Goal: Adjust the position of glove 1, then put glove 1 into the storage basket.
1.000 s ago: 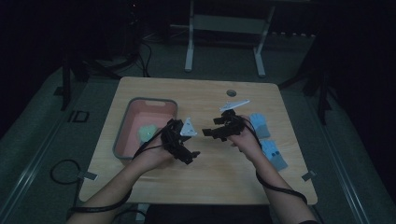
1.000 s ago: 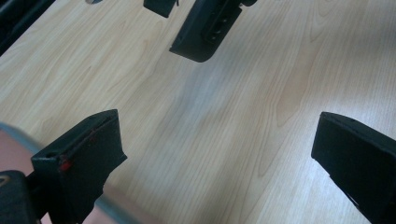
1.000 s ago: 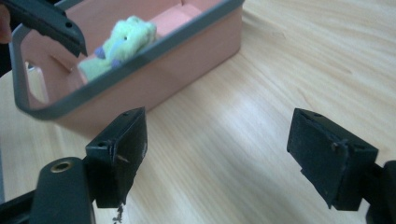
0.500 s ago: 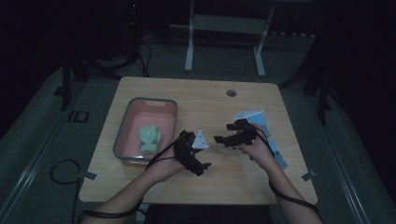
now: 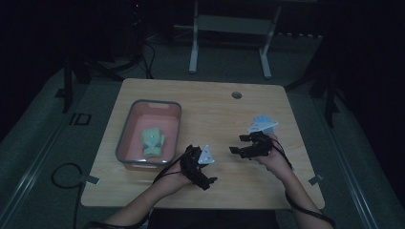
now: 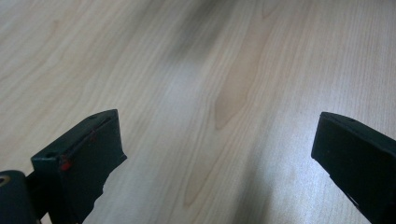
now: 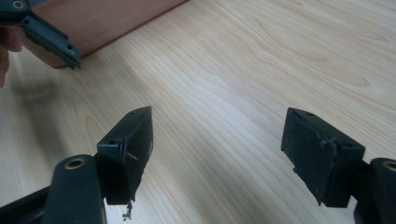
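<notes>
Fingers of the left gripper (image 6: 219, 158) stand wide apart in the left gripper view, with bare wood between them and nothing held or touched. They are matte black blocks with blunt, slanted ends; the one at lower left of the frame carries a small red mark on its edge. Fingers of the right gripper (image 7: 217, 154) are also spread wide, having just been closing a little, and again nothing lies between them. Their black pads look scuffed, with a ragged shred hanging from the one at lower left.

In the high view the left gripper (image 5: 210, 180) sits low in the frame, just left of centre, its grey three-cornered plate tilted up toward the light. The right gripper (image 5: 239, 144) is right of centre, its fingers pointing toward the left of the frame; a pale blue, flat-looking thing (image 5: 261, 125) shows just above and behind it, too dim to identify.

The tabletop (image 5: 210, 109) is light wood-grain laminate, smooth with a soft sheen, rounded at the corners, with a small round hole near its upper edge. Left of centre stands a tub (image 5: 125, 143), a rounded rectangle with a grey rim and pinkish inside. A crumpled greenish cloth (image 5: 153, 142) lies in its middle, well apart from both grippers. In the right gripper view the tub's pinkish-brown wall (image 7: 107, 23) shows at upper left, with the other gripper's dark finger in front of it.
</notes>
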Motion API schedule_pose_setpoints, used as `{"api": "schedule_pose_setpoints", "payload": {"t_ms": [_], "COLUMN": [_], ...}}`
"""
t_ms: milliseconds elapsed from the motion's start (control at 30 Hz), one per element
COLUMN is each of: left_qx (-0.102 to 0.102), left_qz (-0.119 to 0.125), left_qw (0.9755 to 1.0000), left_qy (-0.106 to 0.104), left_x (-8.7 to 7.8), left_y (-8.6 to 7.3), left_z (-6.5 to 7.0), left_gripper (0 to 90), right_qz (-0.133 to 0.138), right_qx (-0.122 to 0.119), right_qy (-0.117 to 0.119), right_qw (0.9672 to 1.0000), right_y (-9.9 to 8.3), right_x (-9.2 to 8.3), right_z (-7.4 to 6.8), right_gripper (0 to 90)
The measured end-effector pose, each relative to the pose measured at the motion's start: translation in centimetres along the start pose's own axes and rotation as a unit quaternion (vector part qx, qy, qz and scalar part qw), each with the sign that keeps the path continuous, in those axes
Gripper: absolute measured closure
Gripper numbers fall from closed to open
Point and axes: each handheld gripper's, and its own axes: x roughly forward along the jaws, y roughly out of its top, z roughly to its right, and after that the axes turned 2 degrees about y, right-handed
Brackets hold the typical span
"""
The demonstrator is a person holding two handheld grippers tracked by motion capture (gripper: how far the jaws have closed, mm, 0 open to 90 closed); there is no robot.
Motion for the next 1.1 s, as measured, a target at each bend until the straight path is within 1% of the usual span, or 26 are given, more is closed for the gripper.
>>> {"api": "schedule_pose_setpoints", "payload": {"t_ms": [33, 100, 133, 167, 267, 300, 433, 500, 533, 667, 700, 767, 833, 867, 900, 933, 967, 1000, 1033, 1067, 1100], "left_qx": [0.0, -0.004, -0.003, -0.002, 0.004, 0.004, 0.001, -0.003, -0.001, 0.001, 0.004, 0.003, -0.001, -0.002, -0.002, -0.004, -0.005, -0.007, -0.008, -0.008, -0.009], "left_qz": [0.0, 0.005, 0.005, 0.006, 0.005, 0.006, 0.004, 0.008, 0.007, 0.005, 0.006, 0.009, 0.012, 0.013, 0.013, 0.015, 0.015, 0.015, 0.016, 0.016, 0.018], "left_qw": [1.0, 1.0, 1.0, 1.0, 0.9999, 0.9999, 0.9999, 0.9998, 0.9999, 0.9999, 0.9998, 0.9997, 0.9997, 0.9996, 0.9996, 0.9996, 0.9995, 0.9995, 0.9995, 0.9995, 0.9994], "left_qy": [0.0, 0.003, 0.006, 0.006, 0.009, 0.01, 0.014, 0.015, 0.016, 0.015, 0.018, 0.02, 0.021, 0.024, 0.024, 0.024, 0.026, 0.026, 0.028, 0.028, 0.029], "left_x": [0.0, 0.4, 0.6, 0.7, 0.9, 1.0, 1.0, 1.1, 1.1, 1.2, 1.2, 1.2, 1.1, 1.1, 1.1, 1.0, 1.0, 1.0, 1.0, 1.0, 1.0], "left_y": [0.0, -0.8, -1.1, -1.4, -2.0, -2.2, -2.8, -3.1, -3.2, -3.6, -3.7, -3.8, -3.9, -4.0, -4.0, -4.1, -4.2, -4.2, -4.3, -4.3, -4.4], "left_z": [0.0, 0.2, 0.3, 0.4, 0.6, 0.7, 0.6, 0.7, 0.7, 0.9, 1.0, 1.0, 1.0, 1.1, 1.1, 1.0, 1.0, 1.0, 1.1, 1.1, 1.1], "left_gripper": [2.2, 2.2, 2.2, 2.2, 2.2, 2.2, 2.2, 2.2, 2.2, 2.2, 2.2, 2.2, 2.2, 2.2, 2.2, 2.2, 2.2, 2.2, 2.2, 2.2, 2.2], "right_qz": [0.0, 0.001, 0.0, 0.0, -0.001, -0.001, -0.001, 0.0, 0.002, 0.009, 0.011, 0.016, 0.018, 0.024, 0.024, 0.025, 0.029, 0.031, 0.031, 0.031, 0.03], "right_qx": [0.0, 0.005, 0.003, 0.004, 0.008, 0.011, 0.021, 0.028, 0.032, 0.041, 0.043, 0.046, 0.051, 0.051, 0.051, 0.054, 0.069, 0.078, 0.084, 0.084, 0.101], "right_qy": [0.0, -0.005, -0.01, -0.013, -0.023, -0.025, -0.032, -0.039, -0.042, -0.053, -0.055, -0.063, -0.069, -0.08, -0.08, -0.085, -0.103, -0.112, -0.122, -0.122, -0.148], "right_qw": [1.0, 1.0, 0.9999, 0.9999, 0.9997, 0.9996, 0.9993, 0.9989, 0.9986, 0.9977, 0.9975, 0.9968, 0.9962, 0.9952, 0.9952, 0.9946, 0.9918, 0.9901, 0.9885, 0.9885, 0.9834], "right_y": [0.0, -0.6, -0.8, -1.1, -1.8, -2.1, -2.9, -3.3, -3.5, -4.0, -4.1, -4.2, -4.2, -4.2, -4.2, -4.2, -4.2, -4.2, -4.2, -4.2, -4.1], "right_x": [0.0, -0.5, -0.6, -0.9, -1.4, -1.6, -2.3, -2.7, -3.0, -4.2, -4.5, -5.1, -5.6, -5.9, -5.9, -6.1, -6.4, -6.5, -6.6, -6.6, -6.6], "right_z": [0.0, 0.4, 0.6, 0.8, 1.4, 1.7, 2.3, 2.7, 2.9, 3.6, 3.8, 4.2, 4.6, 4.9, 4.9, 5.1, 5.7, 6.0, 6.3, 6.3, 7.1], "right_gripper": [25.2, 25.3, 25.6, 26.9, 27.3, 28.4, 28.5, 28.5, 28.6, 28.8, 28.9, 31.5, 31.9, 33.4, 33.4, 34.0, 36.0, 36.8, 39.6, 39.6, 40.3]}}
